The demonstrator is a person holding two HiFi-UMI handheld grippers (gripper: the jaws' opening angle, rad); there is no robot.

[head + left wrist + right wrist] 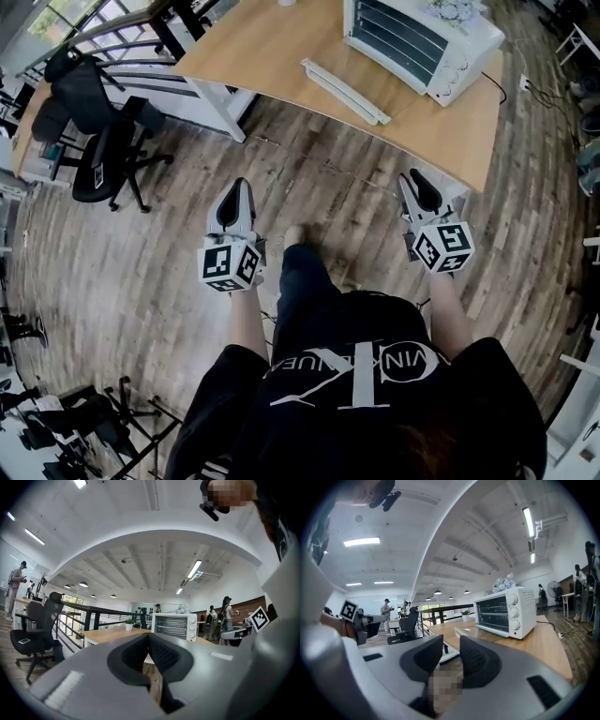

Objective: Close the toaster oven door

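Head view is showing the toaster oven (427, 42) sitting on the wooden table (272, 47), its door (342, 91) lying dropped flat, wide open. Left gripper (238, 185) is hovering over the floor (309, 178), jaws pressed together, empty. Right gripper (411, 178) is holding its jaws slightly apart, empty, well short of the oven.

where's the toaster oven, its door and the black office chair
toaster oven (410, 39), head view, on the open front with the racks
door (345, 92), head view, middle of the lowered panel lying out over the table
office chair (86, 98), head view, on the backrest
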